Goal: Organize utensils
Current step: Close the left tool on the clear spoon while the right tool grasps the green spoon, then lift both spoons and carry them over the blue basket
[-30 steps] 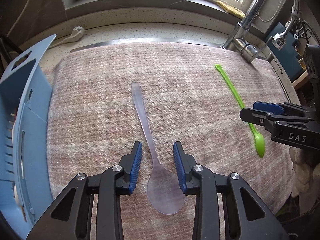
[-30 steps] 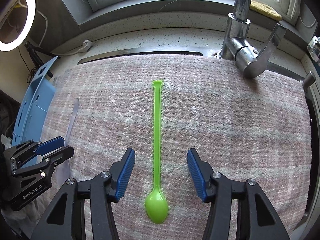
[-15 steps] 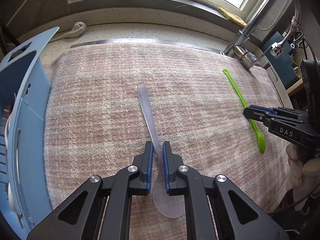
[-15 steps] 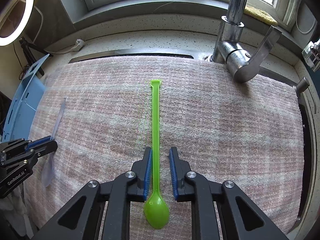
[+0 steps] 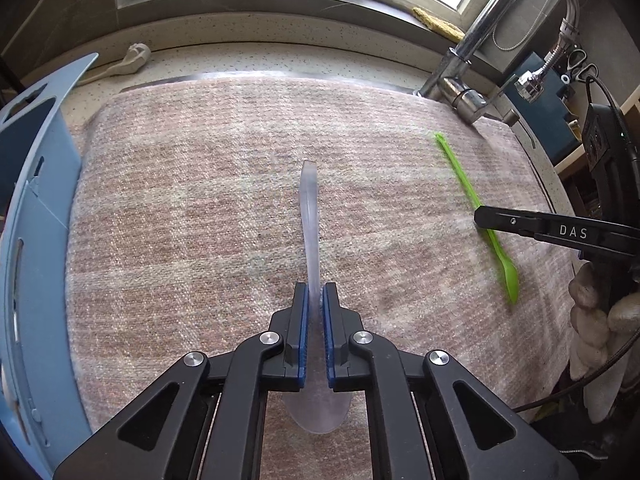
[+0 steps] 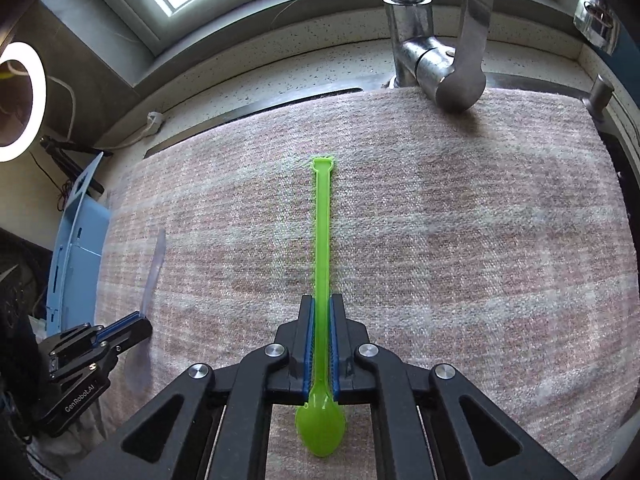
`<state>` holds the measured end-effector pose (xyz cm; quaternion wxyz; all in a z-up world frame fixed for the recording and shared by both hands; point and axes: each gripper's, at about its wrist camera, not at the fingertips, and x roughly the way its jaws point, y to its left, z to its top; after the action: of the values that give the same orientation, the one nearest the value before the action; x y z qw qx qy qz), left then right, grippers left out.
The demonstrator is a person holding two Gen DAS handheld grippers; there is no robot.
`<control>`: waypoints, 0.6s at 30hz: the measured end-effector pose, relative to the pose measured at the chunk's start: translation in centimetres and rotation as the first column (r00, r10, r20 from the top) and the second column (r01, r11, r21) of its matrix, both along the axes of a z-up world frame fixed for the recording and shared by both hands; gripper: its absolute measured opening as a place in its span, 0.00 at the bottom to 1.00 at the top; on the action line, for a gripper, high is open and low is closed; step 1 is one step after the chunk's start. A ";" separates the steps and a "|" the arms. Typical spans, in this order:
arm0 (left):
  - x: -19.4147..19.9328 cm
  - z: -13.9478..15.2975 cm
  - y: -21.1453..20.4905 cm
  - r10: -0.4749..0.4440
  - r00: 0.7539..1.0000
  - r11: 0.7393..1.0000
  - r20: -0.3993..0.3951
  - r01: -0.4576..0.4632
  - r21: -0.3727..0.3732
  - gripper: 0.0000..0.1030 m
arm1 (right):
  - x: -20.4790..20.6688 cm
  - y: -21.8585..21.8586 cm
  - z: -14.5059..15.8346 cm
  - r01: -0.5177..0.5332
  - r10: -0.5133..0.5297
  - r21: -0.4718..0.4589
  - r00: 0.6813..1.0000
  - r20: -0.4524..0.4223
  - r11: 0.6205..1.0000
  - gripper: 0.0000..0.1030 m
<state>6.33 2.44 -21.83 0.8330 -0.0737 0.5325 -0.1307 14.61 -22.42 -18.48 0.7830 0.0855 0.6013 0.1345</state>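
While both handles point to 12 o'clock, the left gripper (image 5: 314, 304) clamps the clear spoon (image 5: 310, 216), the right gripper (image 6: 321, 320) the green spoon (image 6: 322, 232); the blue rack (image 5: 38, 208), apparently nearer the left, waits at 9 o'clock.

pink woven cloth (image 5: 200, 208), chrome faucet (image 6: 436, 60), lit ring light (image 6: 20, 100), yellow sponge (image 5: 438, 24)

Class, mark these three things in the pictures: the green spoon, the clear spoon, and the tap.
green spoon (image 6: 322, 240), right wrist view, middle of its handle
clear spoon (image 5: 310, 216), left wrist view, on its handle
tap (image 6: 440, 68), right wrist view, on its chrome body
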 end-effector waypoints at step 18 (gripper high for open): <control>0.5 0.1 -0.1 0.021 1.000 0.999 -0.010 -0.020 0.043 0.19 | -0.5 1.2 2.3 -0.021 0.020 0.023 0.999 0.047 1.000 0.06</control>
<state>6.83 2.29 -21.75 0.8330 -0.0620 0.5385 -0.1105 14.16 -21.22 -16.20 0.7945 0.0855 0.5819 0.1514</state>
